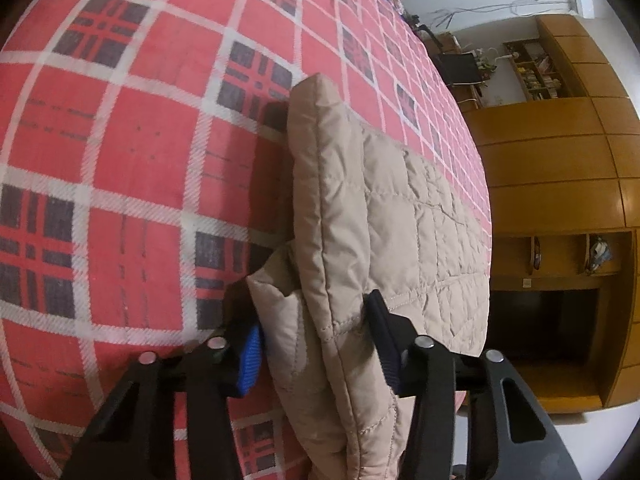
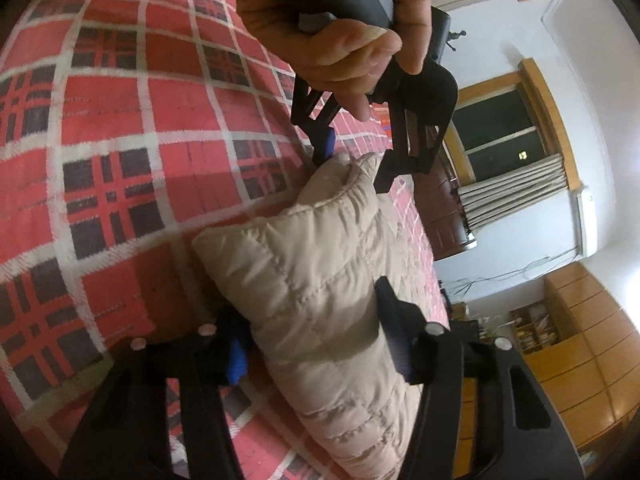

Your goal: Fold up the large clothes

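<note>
Both claws clamped on the quilted garment, mid-fold over the bed.

The left gripper and right gripper each pinch a thick edge of the beige padded jacket (already doubled, it seems), which hangs between them above the plaid bedspread. The likely next move is carrying both held edges across evenly, then laying them flat.

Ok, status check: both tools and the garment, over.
Left tool shut on beige quilted jacket. Right tool shut on it too. Jacket bunched, lifted off plaid bedspread. Nothing in the way.
</note>
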A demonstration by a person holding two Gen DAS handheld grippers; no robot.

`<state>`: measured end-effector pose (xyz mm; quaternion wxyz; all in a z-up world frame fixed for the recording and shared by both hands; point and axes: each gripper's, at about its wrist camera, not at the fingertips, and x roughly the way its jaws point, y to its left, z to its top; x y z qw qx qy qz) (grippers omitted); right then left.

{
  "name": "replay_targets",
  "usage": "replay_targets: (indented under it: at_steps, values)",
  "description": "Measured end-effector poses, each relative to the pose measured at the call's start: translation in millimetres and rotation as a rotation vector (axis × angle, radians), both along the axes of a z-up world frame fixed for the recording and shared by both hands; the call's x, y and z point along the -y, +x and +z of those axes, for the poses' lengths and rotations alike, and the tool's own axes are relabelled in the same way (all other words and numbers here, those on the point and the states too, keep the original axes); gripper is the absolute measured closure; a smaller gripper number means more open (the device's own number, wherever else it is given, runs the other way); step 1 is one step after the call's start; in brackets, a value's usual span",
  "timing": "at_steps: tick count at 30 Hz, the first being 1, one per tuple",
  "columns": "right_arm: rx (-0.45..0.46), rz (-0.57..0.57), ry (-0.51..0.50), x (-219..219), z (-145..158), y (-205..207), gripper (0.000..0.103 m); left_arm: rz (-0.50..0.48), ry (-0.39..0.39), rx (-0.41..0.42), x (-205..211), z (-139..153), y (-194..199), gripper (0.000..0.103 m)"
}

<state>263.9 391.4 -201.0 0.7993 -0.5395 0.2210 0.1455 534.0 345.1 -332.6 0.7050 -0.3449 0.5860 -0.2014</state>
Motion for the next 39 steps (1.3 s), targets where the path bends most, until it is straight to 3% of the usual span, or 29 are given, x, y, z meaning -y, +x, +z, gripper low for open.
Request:
replay_targets:
  at_steps: [5, 15, 39]
  values:
    - [-0.047, -0.034, 0.084, 4.7, 17.2, 7.7, 0.062, -0.016, 0.027, -0.005, 4.9, 7.9, 4.9, 0.069]
    - [-0.07, -0.059, 0.155, 10.1, 37.8, 14.6, 0.068, -0.01, 0.061, -0.001, 10.7, 22.3, 8.3, 0.075]
    - [-0.046, -0.115, 0.312, 32.9, 81.3, 29.4, 0.071, -0.011, 0.124, 0.054, 26.2, 80.1, 12.7, 0.08]
